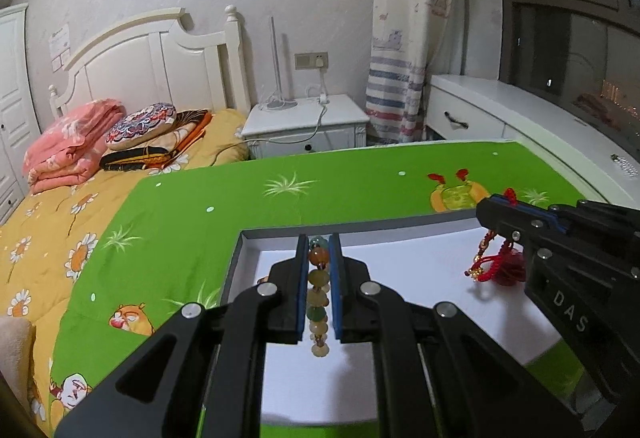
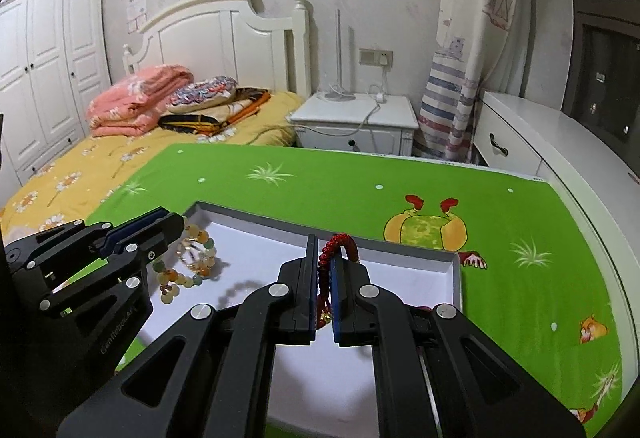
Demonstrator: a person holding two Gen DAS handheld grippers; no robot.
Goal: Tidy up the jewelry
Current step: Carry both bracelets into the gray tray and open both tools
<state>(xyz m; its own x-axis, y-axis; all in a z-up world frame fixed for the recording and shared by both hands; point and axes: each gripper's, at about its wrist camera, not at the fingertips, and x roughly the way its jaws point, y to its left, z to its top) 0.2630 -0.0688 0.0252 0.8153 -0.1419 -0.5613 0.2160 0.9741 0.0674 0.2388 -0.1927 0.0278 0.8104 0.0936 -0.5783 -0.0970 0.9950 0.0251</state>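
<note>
My left gripper [image 1: 318,270] is clamped on the beaded bracelet [image 1: 318,292], whose loops hang above the left part of the white tray [image 1: 420,270] on the green-covered desk [image 1: 248,206]. My right gripper [image 2: 324,274] is clamped on the red cord ornament [image 2: 340,244], held above the tray's right part. Risks, in my judgement: the beads are round and smooth and could slip from the pads; the dangling loops and tassel could snag the tray rim; both grippers work close together and could collide.
</note>
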